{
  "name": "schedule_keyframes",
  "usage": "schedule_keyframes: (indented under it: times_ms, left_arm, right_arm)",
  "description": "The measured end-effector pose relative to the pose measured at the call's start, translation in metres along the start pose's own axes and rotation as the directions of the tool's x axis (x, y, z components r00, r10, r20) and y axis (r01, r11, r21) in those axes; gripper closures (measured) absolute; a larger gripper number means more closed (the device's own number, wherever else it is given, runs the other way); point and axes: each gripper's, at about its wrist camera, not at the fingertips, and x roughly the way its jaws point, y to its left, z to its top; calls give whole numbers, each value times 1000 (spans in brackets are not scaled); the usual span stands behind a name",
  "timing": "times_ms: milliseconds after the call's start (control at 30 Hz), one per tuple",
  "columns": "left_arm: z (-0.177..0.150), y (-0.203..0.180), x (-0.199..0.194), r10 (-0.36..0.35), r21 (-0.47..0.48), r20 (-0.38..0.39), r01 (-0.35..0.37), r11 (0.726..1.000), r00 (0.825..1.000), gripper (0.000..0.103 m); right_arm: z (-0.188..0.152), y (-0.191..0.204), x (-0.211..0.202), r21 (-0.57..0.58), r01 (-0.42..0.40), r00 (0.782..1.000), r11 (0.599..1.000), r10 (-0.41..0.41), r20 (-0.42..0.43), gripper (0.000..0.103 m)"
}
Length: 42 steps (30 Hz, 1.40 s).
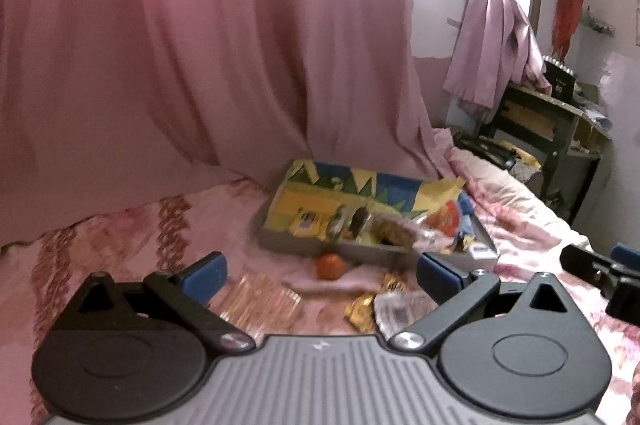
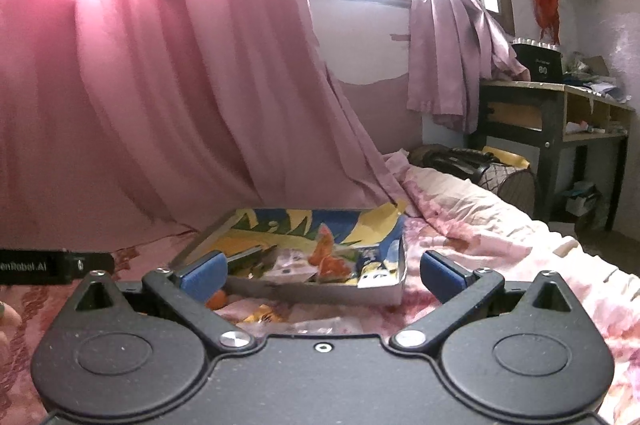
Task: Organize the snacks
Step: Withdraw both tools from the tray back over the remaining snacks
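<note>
The left gripper [image 2: 56,267] bears the partly legible marking "enRobot.AI"; its jaws and those of the right gripper [image 2: 322,275] stand spread wide and empty. A shallow rectangular tray [image 1: 340,249], colourfully printed inside, holds crinkled snack packets [image 1: 400,231] mid-bedspread [image 1: 120,245]. An orange [image 1: 330,266] and foil wrappers [image 1: 362,309] lie just beside its near rim.

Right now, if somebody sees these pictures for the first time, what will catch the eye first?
First the big pink curtain filling the background, then the colourful tray of snacks on the bedspread below it. An orange fruit lies before the tray, beyond the open, empty left gripper.
</note>
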Motion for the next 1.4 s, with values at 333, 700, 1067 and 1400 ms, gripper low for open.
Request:
schedule_keyframes:
  times_ms: [333, 700, 1067, 1400]
  left_arm:
    - [-25, 9, -30, 38, 2, -40, -38, 999, 998, 0]
    - [-42, 2, -42, 71, 49, -103, -66, 997, 992, 0]
    - [-47, 4, -35, 136, 61, -172, -127, 990, 976, 0]
    - [-48, 3, -29, 147, 72, -204, -135, 988, 968, 0]
  right_arm:
    - [-19, 11, -32, 19, -27, 999, 999, 28, -45, 1]
    - [-41, 21, -42, 41, -54, 987, 998, 60, -150, 1]
    - [-57, 31, -31, 5, -48, 962, 999, 48, -270, 1]
    - [-62, 34, -25, -3, -49, 948, 999, 46, -315, 1]
